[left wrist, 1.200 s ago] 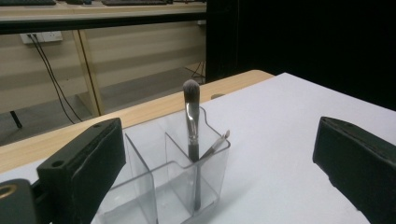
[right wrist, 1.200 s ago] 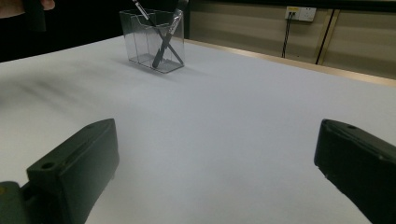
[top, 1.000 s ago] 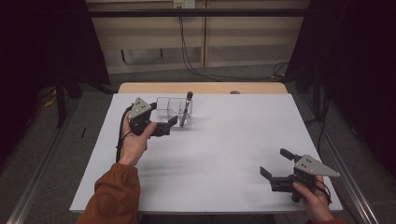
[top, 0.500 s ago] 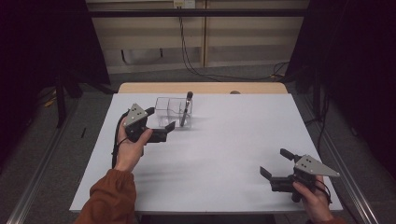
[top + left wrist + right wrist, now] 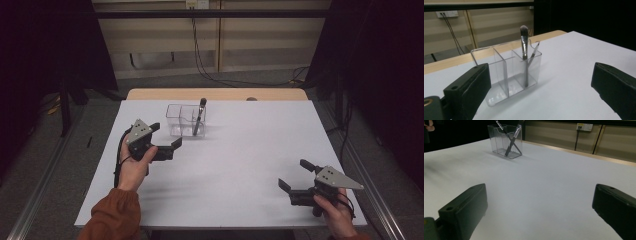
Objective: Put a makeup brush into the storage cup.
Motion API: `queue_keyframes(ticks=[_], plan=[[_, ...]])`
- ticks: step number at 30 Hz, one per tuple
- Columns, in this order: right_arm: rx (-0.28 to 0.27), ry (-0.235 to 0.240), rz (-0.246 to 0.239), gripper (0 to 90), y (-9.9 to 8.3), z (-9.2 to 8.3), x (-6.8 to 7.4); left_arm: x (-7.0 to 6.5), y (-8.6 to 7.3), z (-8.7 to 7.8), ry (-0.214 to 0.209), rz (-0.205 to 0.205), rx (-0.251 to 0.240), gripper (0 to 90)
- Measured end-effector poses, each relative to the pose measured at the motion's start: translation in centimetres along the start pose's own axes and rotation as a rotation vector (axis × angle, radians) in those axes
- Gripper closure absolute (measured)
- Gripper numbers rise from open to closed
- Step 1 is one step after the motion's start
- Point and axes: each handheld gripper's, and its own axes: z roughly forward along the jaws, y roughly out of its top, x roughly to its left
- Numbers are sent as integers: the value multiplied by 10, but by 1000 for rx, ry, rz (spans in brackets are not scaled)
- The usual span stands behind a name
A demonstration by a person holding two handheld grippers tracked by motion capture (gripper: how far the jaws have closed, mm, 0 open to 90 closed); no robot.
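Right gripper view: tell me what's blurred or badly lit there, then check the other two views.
Right gripper view: the near tongs are soft, a smear blurs the white table at far left, and the clear organizer stays fairly sharp. Left gripper view: near black tongs soft, makeup brush sharp. High view: table evenly lit, surroundings dark, no harsh glare.

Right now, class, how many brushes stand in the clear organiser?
2. A large makeup brush and a thinner brush lean crossed in the same end compartment of the clear organiser; no others show.
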Motion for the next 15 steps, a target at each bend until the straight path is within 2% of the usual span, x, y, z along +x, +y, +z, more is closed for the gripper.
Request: queue_keyframes(ticks=[4,15], plan=[[2,-1,-1,0,0,0,0,-1,-4,-8,-8,-15,-7,27],[9,1,-7,0,0,0,0,-6,-17,-28,5,-10,-12,29]])
